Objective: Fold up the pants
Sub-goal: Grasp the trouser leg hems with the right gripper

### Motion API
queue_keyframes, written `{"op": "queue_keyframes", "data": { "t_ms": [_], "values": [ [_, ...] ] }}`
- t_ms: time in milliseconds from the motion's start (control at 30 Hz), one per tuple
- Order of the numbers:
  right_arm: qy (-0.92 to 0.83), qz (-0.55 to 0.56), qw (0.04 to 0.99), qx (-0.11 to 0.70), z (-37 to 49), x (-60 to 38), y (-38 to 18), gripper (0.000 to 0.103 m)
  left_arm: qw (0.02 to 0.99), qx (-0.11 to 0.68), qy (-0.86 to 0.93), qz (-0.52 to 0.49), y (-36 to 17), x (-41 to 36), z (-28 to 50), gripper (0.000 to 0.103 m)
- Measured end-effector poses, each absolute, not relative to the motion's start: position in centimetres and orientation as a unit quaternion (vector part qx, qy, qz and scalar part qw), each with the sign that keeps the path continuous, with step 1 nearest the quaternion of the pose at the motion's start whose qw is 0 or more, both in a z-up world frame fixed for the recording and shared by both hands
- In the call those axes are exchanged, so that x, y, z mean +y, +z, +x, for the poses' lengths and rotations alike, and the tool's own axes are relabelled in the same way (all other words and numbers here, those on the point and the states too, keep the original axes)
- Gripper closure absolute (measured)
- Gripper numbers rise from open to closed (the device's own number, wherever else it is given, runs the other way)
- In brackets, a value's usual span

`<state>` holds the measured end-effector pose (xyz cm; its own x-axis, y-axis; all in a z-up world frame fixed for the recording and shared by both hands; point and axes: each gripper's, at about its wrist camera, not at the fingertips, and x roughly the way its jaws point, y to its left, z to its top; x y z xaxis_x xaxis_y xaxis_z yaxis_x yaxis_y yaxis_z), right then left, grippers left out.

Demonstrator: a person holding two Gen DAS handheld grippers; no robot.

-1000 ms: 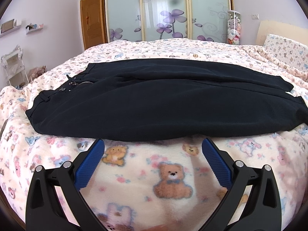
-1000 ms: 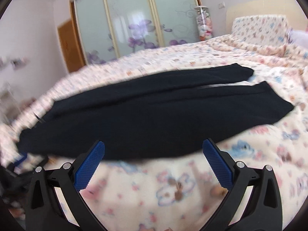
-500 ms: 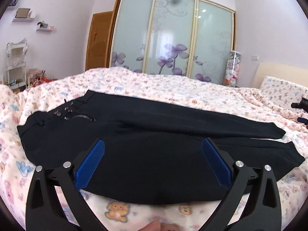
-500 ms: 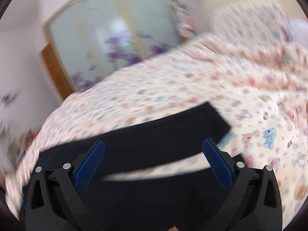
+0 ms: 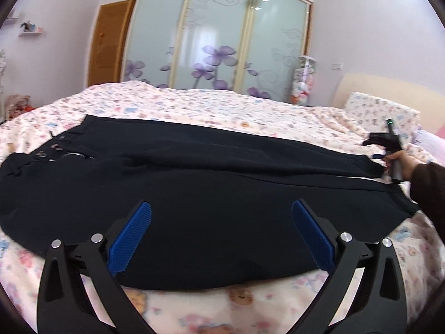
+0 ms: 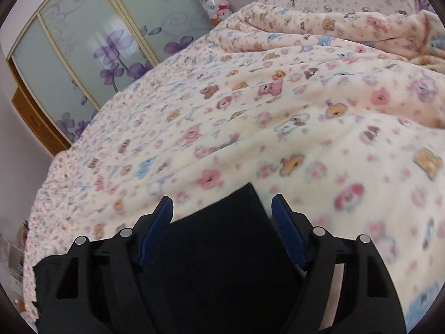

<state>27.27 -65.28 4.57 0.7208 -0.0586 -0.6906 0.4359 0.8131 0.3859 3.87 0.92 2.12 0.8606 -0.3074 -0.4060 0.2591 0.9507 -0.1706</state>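
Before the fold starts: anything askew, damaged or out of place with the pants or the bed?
Nothing stands out. The black pants lie flat across the teddy-print blanket, legs side by side with a thin gap near the cuffs. The right gripper is open around the far leg's cuff; the left gripper is open over the near leg.

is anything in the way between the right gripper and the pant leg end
Nothing visible. The right gripper is open with the hem of the black pants already between its fingers, over the teddy blanket. The left gripper hovers open above the pants.

1. I see plain black pants (image 5: 211, 194).
2. The cream blanket (image 6: 278, 105) carries pink, blue and tan bears.
3. At twelve o'clock, frosted wardrobe doors (image 5: 217, 33) show purple flowers.
4. My hand-held gripper pads (image 5: 130, 236) are blue.
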Motion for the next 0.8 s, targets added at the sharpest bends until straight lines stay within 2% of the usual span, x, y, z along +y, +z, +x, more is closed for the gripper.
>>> {"op": "queue_keyframes", "data": {
  "t_ms": [167, 200, 267, 333, 367, 500, 733, 767, 800],
  "values": [
    [-0.163, 0.258, 0.883, 0.357, 29.2, -66.2, 3.0, 0.031, 0.958, 0.232, -0.156, -0.071, 1.7, 1.3, 4.6, 0.002],
    [-0.161, 0.255, 0.883, 0.359, 29.4, -66.2, 2.7, 0.036, 0.956, 0.236, -0.155, -0.074, 1.7, 1.5, 4.9, 0.002],
    [-0.155, 0.251, 0.884, 0.362, 29.8, -66.0, 2.1, 0.054, 0.955, 0.243, -0.153, -0.080, 1.5, 1.6, 5.1, 0.002],
    [-0.165, 0.239, 0.885, 0.364, 29.8, -65.6, 1.7, 0.077, 0.953, 0.245, -0.154, -0.083, 1.4, 1.7, 5.2, 0.002],
    [-0.167, 0.236, 0.886, 0.363, 29.6, -65.5, 1.6, 0.083, 0.953, 0.246, -0.155, -0.084, 1.4, 1.6, 5.0, 0.002],
    [-0.144, 0.247, 0.899, 0.332, 27.6, -65.4, 3.0, 0.090, 0.952, 0.247, -0.156, -0.087, 1.4, 1.8, 5.1, 0.002],
    [-0.065, 0.245, 0.934, 0.251, 21.4, -62.8, 8.4, 0.092, 0.950, 0.249, -0.157, -0.109, 1.4, 2.7, 5.4, 0.002],
    [-0.053, 0.243, 0.939, 0.238, 19.8, -62.2, 9.2, 0.099, 0.949, 0.248, -0.158, -0.113, 1.4, 2.8, 5.4, 0.002],
    [-0.041, 0.243, 0.942, 0.228, 18.6, -61.8, 9.7, 0.099, 0.949, 0.248, -0.158, -0.117, 1.4, 3.0, 5.4, 0.002]
  ]
}}
